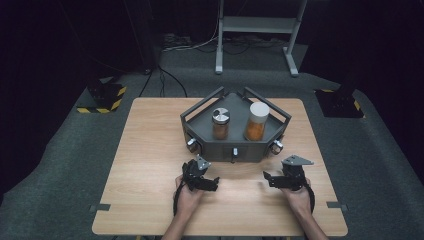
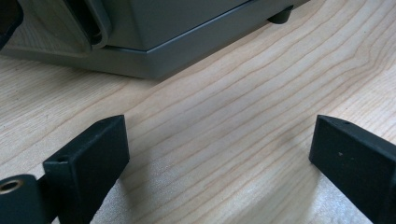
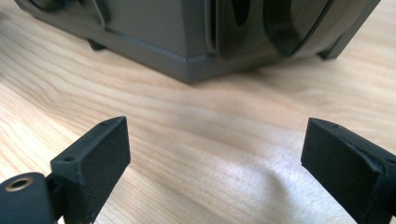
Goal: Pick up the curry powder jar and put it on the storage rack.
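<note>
Both grippers rest low on the tabletop (image 1: pixel 150 150), the left gripper (image 1: pixel 212 182) and right gripper (image 1: pixel 267 179) with fingers spread wide and empty. Ahead of them sits a grey tray (image 1: pixel 200 107) carrying a metal-lidded spice jar (image 1: pixel 220 124) and a taller white-lidded jar (image 1: pixel 257 121). The risk: fingers reaching over the tray's raised rail could clip it, or knock the tall jar over.
</note>
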### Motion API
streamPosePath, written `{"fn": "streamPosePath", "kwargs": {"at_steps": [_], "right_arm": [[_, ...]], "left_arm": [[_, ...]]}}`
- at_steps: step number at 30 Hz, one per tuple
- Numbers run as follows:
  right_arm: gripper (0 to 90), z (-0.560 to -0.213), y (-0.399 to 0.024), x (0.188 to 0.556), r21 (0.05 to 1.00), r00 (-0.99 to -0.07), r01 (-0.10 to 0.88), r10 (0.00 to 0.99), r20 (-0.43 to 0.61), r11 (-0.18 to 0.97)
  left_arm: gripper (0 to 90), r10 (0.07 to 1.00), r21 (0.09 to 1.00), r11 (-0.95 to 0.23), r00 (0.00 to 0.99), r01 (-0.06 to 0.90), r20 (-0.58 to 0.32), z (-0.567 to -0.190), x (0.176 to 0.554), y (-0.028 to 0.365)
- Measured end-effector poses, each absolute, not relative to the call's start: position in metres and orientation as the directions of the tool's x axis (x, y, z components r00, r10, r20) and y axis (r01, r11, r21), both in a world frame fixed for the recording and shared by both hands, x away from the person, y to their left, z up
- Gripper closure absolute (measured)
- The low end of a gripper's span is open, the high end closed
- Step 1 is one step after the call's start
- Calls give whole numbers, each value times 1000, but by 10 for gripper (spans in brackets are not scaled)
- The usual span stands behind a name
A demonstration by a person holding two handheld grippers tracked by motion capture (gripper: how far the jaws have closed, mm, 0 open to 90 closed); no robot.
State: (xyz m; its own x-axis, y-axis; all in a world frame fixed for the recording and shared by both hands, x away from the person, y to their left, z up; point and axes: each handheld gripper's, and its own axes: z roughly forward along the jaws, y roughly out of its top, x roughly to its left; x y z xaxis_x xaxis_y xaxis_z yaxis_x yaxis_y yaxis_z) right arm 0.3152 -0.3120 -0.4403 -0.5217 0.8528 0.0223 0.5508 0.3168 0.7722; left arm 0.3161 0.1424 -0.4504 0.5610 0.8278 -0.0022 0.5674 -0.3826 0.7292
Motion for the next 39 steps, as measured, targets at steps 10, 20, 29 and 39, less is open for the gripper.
{"fn": "streamPosePath", "kwargs": {"at_steps": [10,20,29,39], "right_arm": [[84,-445,-297,321,741,-517,574,856,-2,348],[77,-444,-292,322,727,-518,578,855,-22,369],[77,-444,-292,323,728,-521,578,853,-21,370],[77,-444,-292,322,727,-519,580,855,-19,368]], "left_arm": [[49,828,729,-382,561,568,-2,-450,316,142],[49,828,729,-382,561,568,-3,-450,316,142],[49,828,729,-382,560,568,-2,-450,316,142],[49,828,729,-383,560,567,-1,-450,316,142]]}}
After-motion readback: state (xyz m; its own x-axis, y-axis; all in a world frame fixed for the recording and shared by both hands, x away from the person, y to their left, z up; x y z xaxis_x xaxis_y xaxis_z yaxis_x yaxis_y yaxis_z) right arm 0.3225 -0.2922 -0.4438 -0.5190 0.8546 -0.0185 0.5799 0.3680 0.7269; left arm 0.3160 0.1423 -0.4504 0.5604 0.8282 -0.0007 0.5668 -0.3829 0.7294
